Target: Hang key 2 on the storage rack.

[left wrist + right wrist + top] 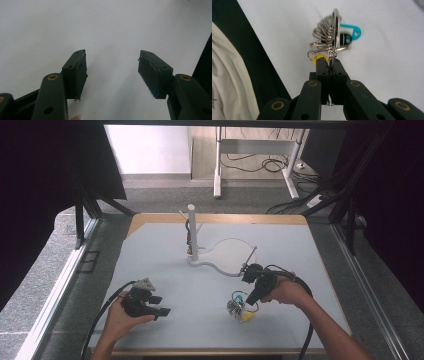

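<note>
1. The right gripper [329,65] was clenched on a large metal key ring [335,32], its 2 jaws pressed together on the ring's lower edge. That pinch stood the ring on edge, so the smaller clips [323,33] and coloured tags hung clear of the pads.
2. In the high view the right gripper [248,301] sat at the near right of the table [165,250], with the key ring [236,306] bunched at its tip and a yellow tag [246,317] just on the near side.
3. The left gripper [112,72] was released, jaws spread wide over bare table with nothing between them. It rested at the near left [159,311], well apart from the ring, probably held ready as a second hand.
4. A white stand [192,231] with an upright post stood at the far middle, likely a peg for hanging things, though its hooks were too small to make out.
5. A teal tag [353,31] and a black tag [345,39] lay behind the ring; no writing or brand was readable on any tag.
</note>
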